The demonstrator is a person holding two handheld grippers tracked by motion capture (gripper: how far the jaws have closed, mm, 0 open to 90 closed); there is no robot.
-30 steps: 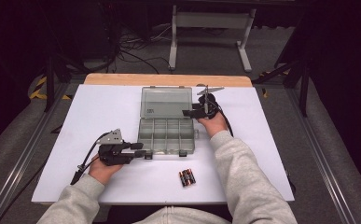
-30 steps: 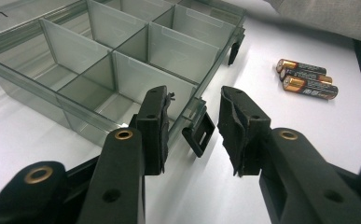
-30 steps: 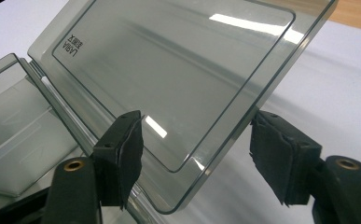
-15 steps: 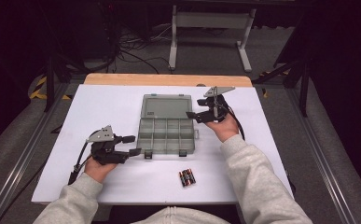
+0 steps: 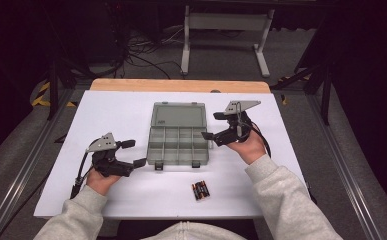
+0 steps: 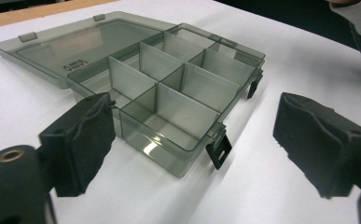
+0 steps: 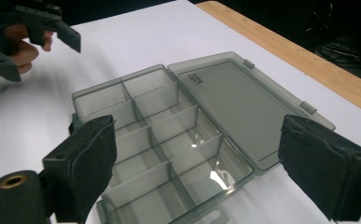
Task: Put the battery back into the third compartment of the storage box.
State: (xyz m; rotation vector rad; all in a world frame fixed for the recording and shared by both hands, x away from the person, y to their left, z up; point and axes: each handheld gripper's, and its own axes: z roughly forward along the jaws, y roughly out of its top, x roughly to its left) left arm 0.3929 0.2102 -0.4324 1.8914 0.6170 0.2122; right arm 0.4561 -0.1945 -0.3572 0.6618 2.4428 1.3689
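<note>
Since a second ago both hands have drawn back from the smoky-grey clear plastic compartment box (image 5: 178, 142), whose lid now lies flat open behind it. The left hand-held gripper (image 5: 133, 153) sits just off the box's near-left corner and the right hand-held gripper (image 5: 216, 125) hovers beside its right edge; the jaws of both have just been opening, with nothing between them. The box rests mid-table (image 5: 106, 110), compartments empty, so filling likely comes next, with the small black-and-orange batteries (image 5: 200, 190) near the front edge.

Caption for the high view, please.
Open, empty organizer box on a white table, batteries in front; left gripper and right gripper flank it, jaws open.
</note>
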